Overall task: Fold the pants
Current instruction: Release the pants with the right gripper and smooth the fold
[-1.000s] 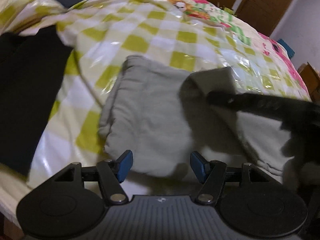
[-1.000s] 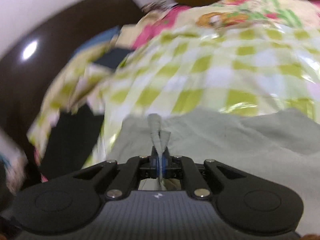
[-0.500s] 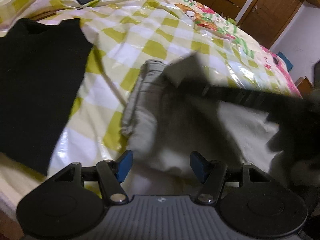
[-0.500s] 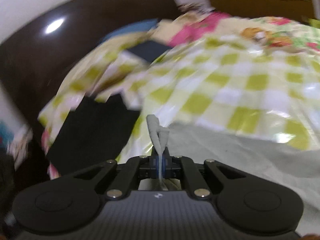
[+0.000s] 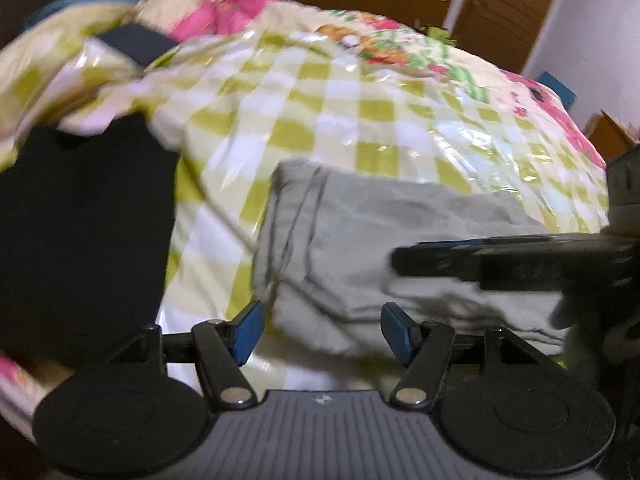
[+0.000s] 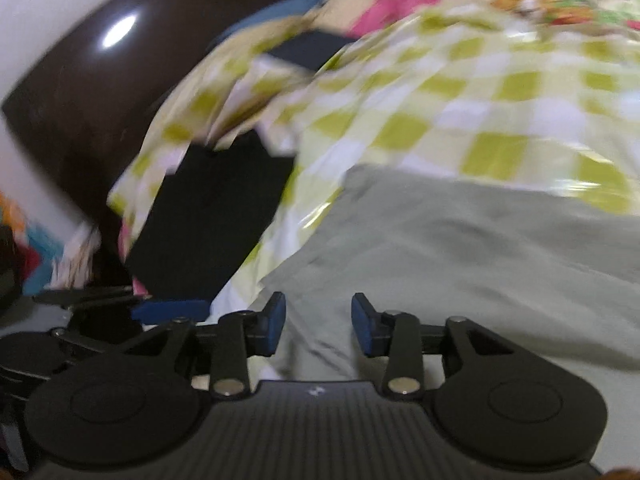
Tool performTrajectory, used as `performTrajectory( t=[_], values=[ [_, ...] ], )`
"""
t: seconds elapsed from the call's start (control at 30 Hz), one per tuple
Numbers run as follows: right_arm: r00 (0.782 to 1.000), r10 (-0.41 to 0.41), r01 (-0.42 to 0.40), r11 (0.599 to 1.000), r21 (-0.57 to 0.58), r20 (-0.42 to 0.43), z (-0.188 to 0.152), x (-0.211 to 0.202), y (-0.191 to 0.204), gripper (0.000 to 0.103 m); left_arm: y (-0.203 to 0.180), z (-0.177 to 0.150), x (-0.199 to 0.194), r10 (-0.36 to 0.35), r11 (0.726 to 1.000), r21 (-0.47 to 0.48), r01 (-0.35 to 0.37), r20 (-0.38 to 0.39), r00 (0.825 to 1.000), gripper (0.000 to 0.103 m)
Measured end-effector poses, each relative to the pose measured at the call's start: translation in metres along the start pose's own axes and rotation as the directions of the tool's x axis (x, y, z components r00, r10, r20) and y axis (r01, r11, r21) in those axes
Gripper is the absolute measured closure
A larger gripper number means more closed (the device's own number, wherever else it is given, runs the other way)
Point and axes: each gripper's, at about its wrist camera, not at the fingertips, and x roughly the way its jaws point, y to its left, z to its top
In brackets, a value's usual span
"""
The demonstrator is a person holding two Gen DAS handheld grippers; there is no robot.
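Note:
Pale grey pants (image 5: 360,236) lie folded on the green-and-white checked bed cover (image 5: 304,120). My left gripper (image 5: 322,330) hovers open over their near edge, nothing between its blue pads. In the right wrist view the same pants (image 6: 460,248) fill the lower right, and my right gripper (image 6: 318,326) is just above them with its jaws opening; cloth lies below the gap but the pads are off it. The right gripper's dark finger (image 5: 500,262) reaches in from the right in the left wrist view.
A black garment (image 5: 84,232) lies flat on the bed's left side, also in the right wrist view as the black garment (image 6: 212,224). A dark headboard (image 6: 80,80) stands behind. Wooden wardrobe doors (image 5: 500,12) lie beyond the bed. The left gripper (image 6: 172,306) shows at lower left.
The right gripper carried a pinched fold of the grey cloth leftward, then let it go and its jaws parted. The pants now lie flatter. The left gripper rose a little.

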Motion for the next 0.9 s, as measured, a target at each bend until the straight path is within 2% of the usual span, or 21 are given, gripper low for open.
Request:
performTrajectory(
  t=[0.1,0.17,0.23,0.27,0.33,0.37,0.43,0.5,0.53,0.57,0.6,0.63,0.7,0.73,0.8,0.83,0.9],
  values=[
    [0.991,-0.120,0.117,0.991,0.061,0.051,0.004,-0.021,-0.029,0.063,-0.020,0.023,0.009,-0.030,0.999,0.034,0.027,0.069,0.997,0.024],
    [0.981,-0.187,0.183,0.980,0.075,0.050,0.005,-0.030,-0.048,0.062,-0.035,0.037,0.029,-0.041,0.998,0.044,0.037,0.101,0.994,0.020],
    [0.979,-0.205,0.203,0.975,0.092,0.010,0.003,-0.033,-0.067,0.062,-0.044,0.045,0.060,-0.071,0.997,0.042,0.068,0.070,0.995,0.020],
    [0.979,-0.202,0.202,0.973,0.110,-0.013,0.001,-0.031,-0.078,0.062,-0.045,0.045,0.076,-0.069,0.997,0.031,0.068,0.033,0.997,0.020],
    [0.964,-0.260,0.266,0.953,0.145,-0.058,-0.002,-0.025,-0.099,0.064,-0.040,0.036,0.111,-0.032,0.999,0.016,0.033,-0.074,0.997,0.021],
    [0.960,-0.274,0.281,0.943,0.178,-0.059,-0.004,-0.025,-0.112,0.078,-0.037,0.028,0.121,0.002,1.000,0.027,0.001,-0.105,0.994,0.025],
    [0.963,-0.266,0.265,0.932,0.246,-0.031,-0.003,-0.033,-0.126,0.084,-0.036,0.018,0.114,0.006,0.996,0.091,0.001,-0.074,0.997,0.025],
    [0.954,-0.298,0.289,0.922,0.259,-0.004,-0.003,-0.048,-0.126,0.076,-0.039,0.018,0.103,0.039,0.994,0.105,-0.029,-0.091,0.995,0.025],
    [0.956,-0.292,0.279,0.928,0.246,0.019,-0.005,-0.059,-0.121,0.075,-0.042,0.021,0.097,0.047,0.995,0.093,-0.039,-0.094,0.994,0.025],
    [0.956,-0.291,0.273,0.932,0.238,0.045,-0.007,-0.071,-0.117,0.076,-0.046,0.024,0.091,0.043,0.995,0.092,-0.036,-0.081,0.996,0.025],
    [0.951,-0.302,0.278,0.929,0.244,0.067,-0.011,-0.084,-0.114,0.072,-0.053,0.028,0.086,0.035,0.994,0.104,-0.029,-0.056,0.998,0.025],
    [0.942,-0.324,0.292,0.920,0.262,0.088,-0.015,-0.098,-0.116,0.067,-0.062,0.033,0.084,0.026,0.992,0.123,-0.022,-0.032,0.999,0.025],
    [0.921,-0.372,0.324,0.896,0.304,0.115,-0.021,-0.121,-0.127,0.064,-0.078,0.039,0.089,0.000,0.988,0.154,0.000,-0.004,1.000,0.024],
    [0.913,-0.394,0.343,0.884,0.316,0.111,-0.025,-0.128,-0.134,0.063,-0.086,0.041,0.095,-0.015,0.985,0.171,0.016,-0.009,1.000,0.024],
    [0.903,-0.424,0.370,0.854,0.366,0.075,-0.033,-0.137,-0.148,0.062,-0.091,0.035,0.114,-0.016,0.984,0.176,0.027,-0.067,0.998,0.023],
    [0.909,-0.412,0.355,0.847,0.396,0.066,-0.039,-0.141,-0.154,0.062,-0.086,0.028,0.127,-0.005,0.987,0.158,0.024,-0.116,0.993,0.022],
    [0.911,-0.410,0.351,0.832,0.430,0.049,-0.050,-0.144,-0.159,0.063,-0.081,0.019,0.128,-0.003,0.992,0.124,0.018,-0.120,0.993,0.022]
  ],
)
